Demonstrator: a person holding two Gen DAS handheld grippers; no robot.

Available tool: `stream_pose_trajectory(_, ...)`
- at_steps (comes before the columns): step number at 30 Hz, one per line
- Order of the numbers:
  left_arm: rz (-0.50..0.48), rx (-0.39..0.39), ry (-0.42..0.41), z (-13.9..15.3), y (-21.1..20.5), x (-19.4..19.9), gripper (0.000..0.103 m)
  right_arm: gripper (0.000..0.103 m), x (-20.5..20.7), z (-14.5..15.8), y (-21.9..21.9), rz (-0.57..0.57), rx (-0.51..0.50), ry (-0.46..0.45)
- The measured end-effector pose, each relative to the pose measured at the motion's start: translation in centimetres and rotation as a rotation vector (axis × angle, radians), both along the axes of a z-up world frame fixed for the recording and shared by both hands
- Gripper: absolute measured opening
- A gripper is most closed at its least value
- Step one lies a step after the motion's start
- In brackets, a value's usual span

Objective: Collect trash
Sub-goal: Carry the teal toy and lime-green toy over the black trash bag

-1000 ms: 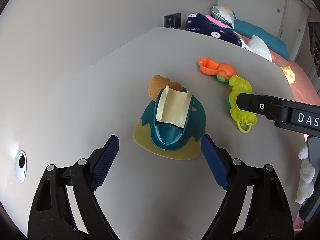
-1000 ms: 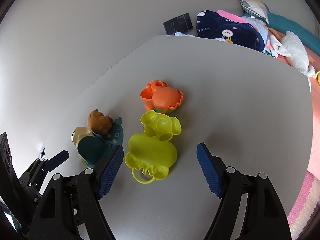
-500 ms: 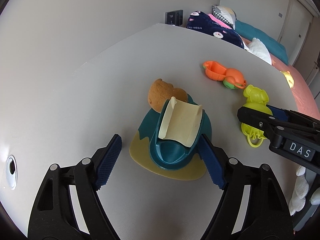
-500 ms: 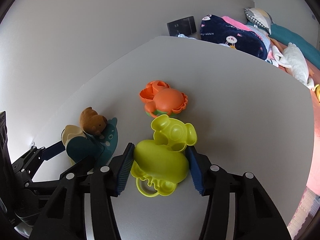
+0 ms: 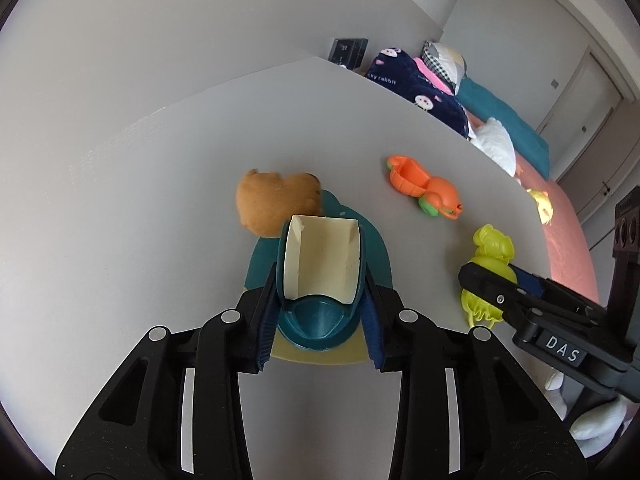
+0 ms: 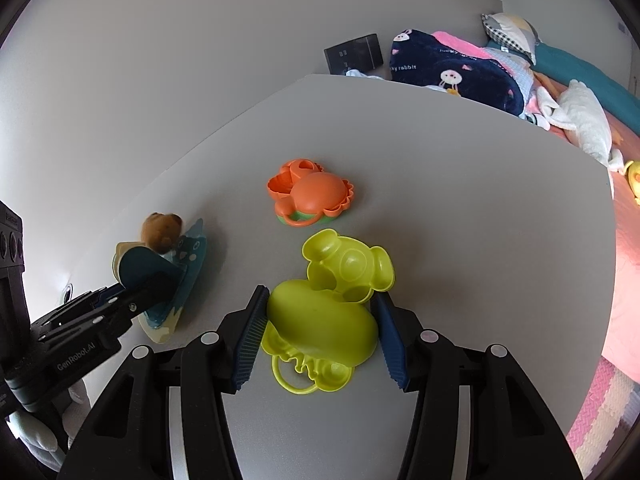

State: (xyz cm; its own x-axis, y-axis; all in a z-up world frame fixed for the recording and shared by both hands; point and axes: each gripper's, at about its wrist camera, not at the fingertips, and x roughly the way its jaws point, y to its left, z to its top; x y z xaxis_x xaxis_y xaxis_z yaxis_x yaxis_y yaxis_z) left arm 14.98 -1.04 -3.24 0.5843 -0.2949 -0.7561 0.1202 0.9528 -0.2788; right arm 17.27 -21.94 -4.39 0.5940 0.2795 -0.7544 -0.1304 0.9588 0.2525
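Note:
A teal toy dustpan (image 5: 320, 316) with a cream inner scoop sits on the grey table (image 5: 140, 220); my left gripper (image 5: 318, 326) is shut on its raised teal body. A brown plush (image 5: 272, 200) lies against its far side. My right gripper (image 6: 320, 336) is shut on a yellow-green plastic toy (image 6: 324, 320), also seen in the left wrist view (image 5: 486, 264). An orange crab-shaped toy (image 6: 312, 196) lies beyond it. The dustpan (image 6: 172, 280) and left gripper also show in the right wrist view.
The table meets a white wall on the left, with a round hole (image 6: 68, 290) near it. A bed with a navy blanket (image 6: 452, 72), pillows and a white plush (image 6: 584, 120) lies past the far edge. A dark socket panel (image 6: 354, 56) is on the wall.
Both grippers moved forward and closed: the left onto the teal dustpan, the right onto the yellow-green toy. The brown plush has shifted slightly.

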Motion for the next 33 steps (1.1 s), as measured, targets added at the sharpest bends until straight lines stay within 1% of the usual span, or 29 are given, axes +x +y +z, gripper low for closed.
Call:
stream_pose_trajectory(4,0.001,-0.018,-0.016,0.8,-0.2,-1.0,0.035,0.054,-0.8,0.9,-0.4,-0.002,-0.004,-0.015)
stream_pose_trajectory(11,-0.023,-0.015,-0.059,2.5,-1.7,-2.8,0.035,0.054,-2.9,2.8,-1.7,-0.021,-0.012,-0.049)
stream_pose_trajectory(21,-0.065,-0.01,-0.106,4.5,-3.9,-6.5,0.035,0.054,-7.2,5.1,-3.8,-0.053,-0.019,-0.091)
stream_pose_trajectory(25,-0.082,0.006,-0.13,5.3,-5.2,-8.1,0.035,0.054,-9.3,5.8,-4.7,-0.068,-0.023,-0.109)
stream_pose_trajectory(33,-0.121,0.015,-0.152,6.3,-7.4,-10.4,0.035,0.054,-13.0,7.1,-6.3,-0.087,-0.034,-0.136)
